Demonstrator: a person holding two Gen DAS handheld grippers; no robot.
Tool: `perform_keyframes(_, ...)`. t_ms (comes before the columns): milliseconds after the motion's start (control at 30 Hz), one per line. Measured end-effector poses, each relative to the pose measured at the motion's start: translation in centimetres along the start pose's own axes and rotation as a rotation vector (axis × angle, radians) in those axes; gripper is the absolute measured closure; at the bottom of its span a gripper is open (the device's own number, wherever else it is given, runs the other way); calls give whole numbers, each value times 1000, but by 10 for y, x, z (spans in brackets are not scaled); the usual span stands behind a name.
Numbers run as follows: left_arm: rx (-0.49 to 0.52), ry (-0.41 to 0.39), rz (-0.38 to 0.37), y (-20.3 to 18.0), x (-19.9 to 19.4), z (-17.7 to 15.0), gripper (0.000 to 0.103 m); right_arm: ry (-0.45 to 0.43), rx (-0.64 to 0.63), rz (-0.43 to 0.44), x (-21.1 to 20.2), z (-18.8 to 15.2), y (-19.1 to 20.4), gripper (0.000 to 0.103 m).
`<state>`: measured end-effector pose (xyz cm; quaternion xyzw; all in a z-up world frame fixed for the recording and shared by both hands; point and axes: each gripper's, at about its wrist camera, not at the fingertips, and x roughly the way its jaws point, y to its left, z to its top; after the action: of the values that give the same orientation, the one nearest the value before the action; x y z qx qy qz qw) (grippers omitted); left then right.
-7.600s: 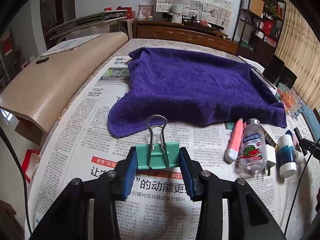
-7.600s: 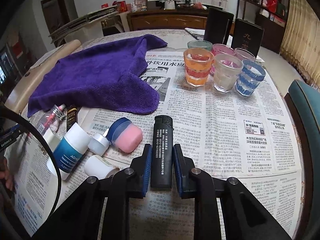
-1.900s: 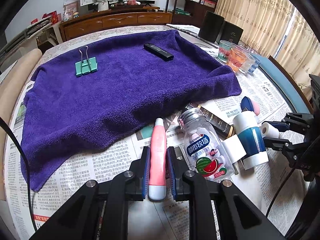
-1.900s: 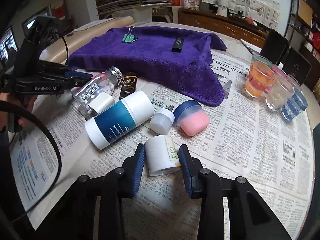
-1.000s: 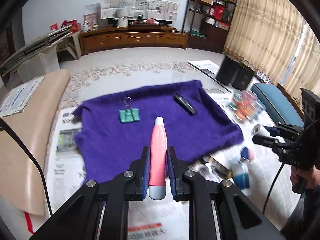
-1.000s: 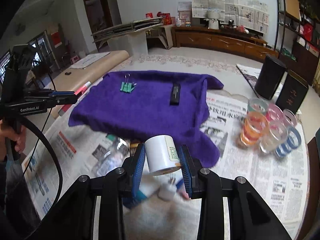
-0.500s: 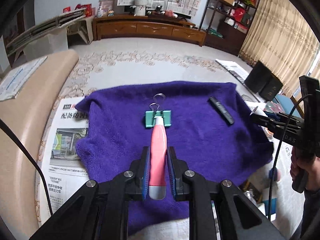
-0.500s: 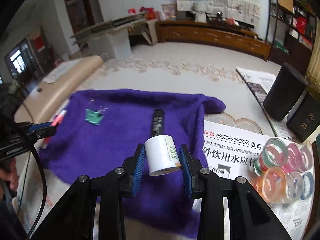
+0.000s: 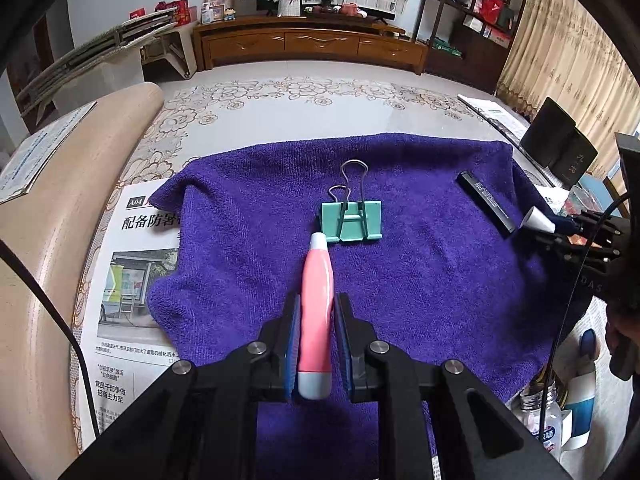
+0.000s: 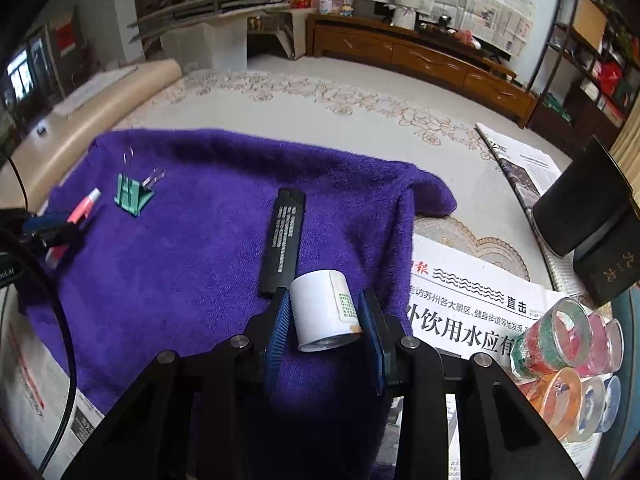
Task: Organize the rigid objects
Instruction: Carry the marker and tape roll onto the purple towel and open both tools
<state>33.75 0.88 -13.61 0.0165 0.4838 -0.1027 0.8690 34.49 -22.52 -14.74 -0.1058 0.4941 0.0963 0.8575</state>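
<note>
My left gripper (image 9: 316, 340) is shut on a pink tube (image 9: 316, 304) with a white tip, held low over the purple towel (image 9: 248, 248), its tip just short of the green binder clip (image 9: 352, 222). A black bar (image 9: 486, 204) lies on the towel's right side. My right gripper (image 10: 326, 320) is shut on a small white bottle (image 10: 324, 312), held over the towel (image 10: 192, 264) right beside the near end of the black bar (image 10: 284, 246). The clip (image 10: 132, 194) and the pink tube (image 10: 82, 210) also show at the left of the right wrist view.
Newspaper (image 9: 128, 264) covers the table around the towel. Coloured glass cups (image 10: 568, 364) stand at the right, with two black boxes (image 10: 592, 224) behind. A clear bottle (image 9: 540, 420) and a blue-white bottle (image 9: 580, 412) lie near the towel's right corner. A beige bench (image 9: 48, 216) runs along the left.
Both grippers have moved lower and closer over the towel with their objects. The pink tube now reaches the clip; the white bottle is now beside the black bar.
</note>
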Motion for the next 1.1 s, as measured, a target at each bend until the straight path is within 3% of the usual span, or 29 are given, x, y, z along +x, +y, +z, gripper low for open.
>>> perform_keyframes(500,38,43,46,-4,11,-1,86,26,-29,-21,4,-5,10,68)
perform_keyframes(733,77,49,70,-9,11,-1,84,23,-59,13,3,-7,7,66)
perform_keyframes(833,89,54,112,-9,11,0,72,23,-76,55,1,-8,7,60)
perform_keyframes(900,83,56,128,-7,11,0,58,24,-84,80,-1,-9,8,55)
perform_keyframes(1033,53,51,91,0,9,-1,50,28,-94,81,-5,-12,10,53)
perform_keyframes(1100,52,44,78,-2,6,-1,40,24,-91,79,-9,-14,10,51)
